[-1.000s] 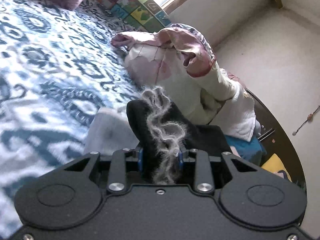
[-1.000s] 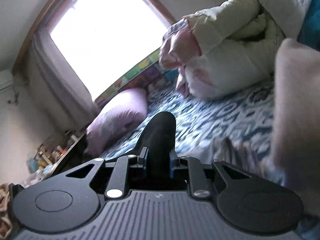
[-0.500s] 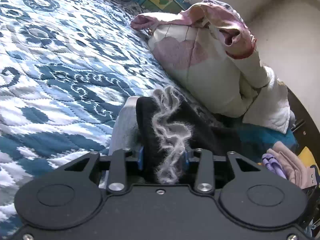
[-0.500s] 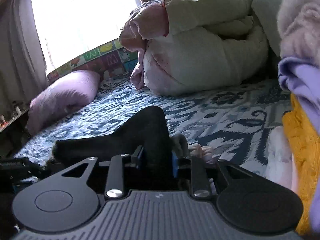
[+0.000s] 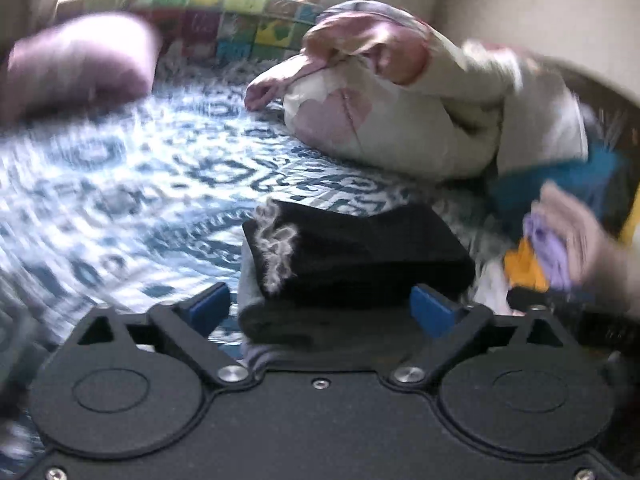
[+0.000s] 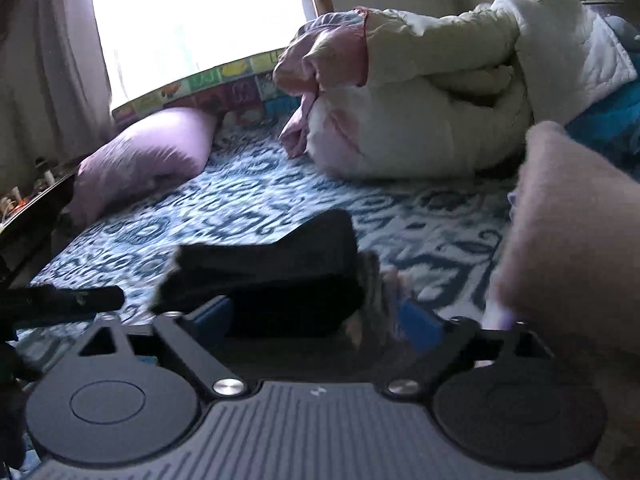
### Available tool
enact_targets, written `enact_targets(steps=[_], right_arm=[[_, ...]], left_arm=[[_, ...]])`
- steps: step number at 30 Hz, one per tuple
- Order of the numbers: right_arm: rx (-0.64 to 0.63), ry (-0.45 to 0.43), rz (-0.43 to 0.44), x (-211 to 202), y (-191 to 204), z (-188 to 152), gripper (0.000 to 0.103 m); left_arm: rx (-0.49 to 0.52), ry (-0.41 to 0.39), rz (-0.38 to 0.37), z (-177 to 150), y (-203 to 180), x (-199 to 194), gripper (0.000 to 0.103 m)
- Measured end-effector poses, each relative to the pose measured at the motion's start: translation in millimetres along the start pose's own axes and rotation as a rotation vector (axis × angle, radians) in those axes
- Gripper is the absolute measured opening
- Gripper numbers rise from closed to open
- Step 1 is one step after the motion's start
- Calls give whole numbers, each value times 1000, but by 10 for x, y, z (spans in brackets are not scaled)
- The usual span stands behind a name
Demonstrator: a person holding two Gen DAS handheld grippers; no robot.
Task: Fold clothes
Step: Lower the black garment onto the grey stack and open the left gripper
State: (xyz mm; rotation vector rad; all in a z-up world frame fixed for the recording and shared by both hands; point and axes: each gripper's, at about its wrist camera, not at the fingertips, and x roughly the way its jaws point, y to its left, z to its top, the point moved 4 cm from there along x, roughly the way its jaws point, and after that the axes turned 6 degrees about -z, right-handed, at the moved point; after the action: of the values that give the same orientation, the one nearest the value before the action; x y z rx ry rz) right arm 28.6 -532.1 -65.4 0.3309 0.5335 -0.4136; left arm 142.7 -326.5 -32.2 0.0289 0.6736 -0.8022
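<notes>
Left wrist view, blurred: both jaws just opened wide, black garment (image 5: 360,248) apparently released on bedspread (image 5: 120,184).

Black garment (image 5: 360,256): matt knit cloth, edged with fuzzy grey yarn, seen just ahead of the left gripper (image 5: 322,306). Gripper bodies: matt black plastic, shiny metal screws, blue pads. Bedspread (image 6: 256,204) beyond: quilted printed cloth. Duvet (image 6: 420,120) further ahead: soft, puffy fabric. Pillow (image 6: 140,160): smooth lilac cloth.

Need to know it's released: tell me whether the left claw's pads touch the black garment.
Apart. In the left wrist view the left claw has just opened wide; the black garment lies between its blue pads with gaps on both sides.
</notes>
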Motion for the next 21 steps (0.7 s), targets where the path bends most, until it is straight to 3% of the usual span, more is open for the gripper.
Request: enact_targets(steps=[2, 5, 7, 14, 21], right_arm=[[-24, 28, -19, -184, 91, 25, 102], [-72, 37, -57, -498, 224, 56, 102], [-83, 38, -76, -655, 265, 82, 103], [-104, 59, -101, -969, 344, 133, 103], [-124, 96, -112, -1083, 407, 76, 103]], left_arm=[[99, 10, 59, -2, -206, -139, 102], [227, -12, 173, -28, -445, -339, 103], [250, -5, 208, -60, -509, -413, 103], [59, 21, 178, -106, -468, -679, 103], [11, 13, 185, -107, -491, -842, 103]])
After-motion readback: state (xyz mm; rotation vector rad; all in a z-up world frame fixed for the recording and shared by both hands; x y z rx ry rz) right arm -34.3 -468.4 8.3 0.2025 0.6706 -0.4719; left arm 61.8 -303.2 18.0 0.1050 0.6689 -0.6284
